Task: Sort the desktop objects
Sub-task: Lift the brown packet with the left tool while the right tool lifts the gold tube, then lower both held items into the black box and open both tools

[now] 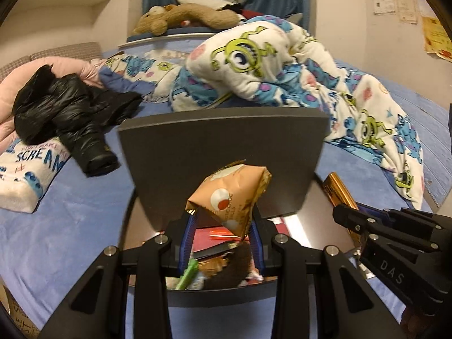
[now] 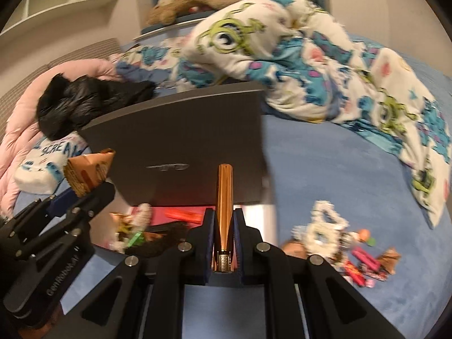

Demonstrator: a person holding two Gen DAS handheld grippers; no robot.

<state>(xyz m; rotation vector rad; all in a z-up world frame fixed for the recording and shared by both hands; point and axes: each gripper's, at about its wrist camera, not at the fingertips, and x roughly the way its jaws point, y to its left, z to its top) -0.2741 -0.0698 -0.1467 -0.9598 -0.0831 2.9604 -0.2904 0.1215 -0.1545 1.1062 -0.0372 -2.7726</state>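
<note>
1. My left gripper (image 1: pixel 223 226) has its jaws pinching one tan snack packet (image 1: pixel 230 195), held up in the air over the dark box (image 1: pixel 220 141).
2. My right gripper (image 2: pixel 224 243) has its jaws pressed on one slim gold tube (image 2: pixel 224 206), standing lengthwise between the blue pads and pointing away from the camera.
3. The dark box sits on the bed (image 2: pixel 310 169) with its lid (image 2: pixel 180 147) raised. Inside I can make out a red flat item (image 1: pixel 209 236), a green piece (image 1: pixel 188 272), something dark (image 2: pixel 158 243) and a whitish blurred thing (image 2: pixel 142 212); I cannot count its contents exactly.
4. On the bed sheet to the right of the box lies a loose pile (image 2: pixel 339 245): a white beaded ring, pink and red wrappers, a brown wrapper. Blur hides the count.
5. Towards the far edge of the bed: one cartoon-print duvet (image 1: pixel 254 65), one black jacket (image 1: pixel 65 110), one pink quilt (image 2: pixel 17 135), one printed pillow (image 1: pixel 25 175).
</note>
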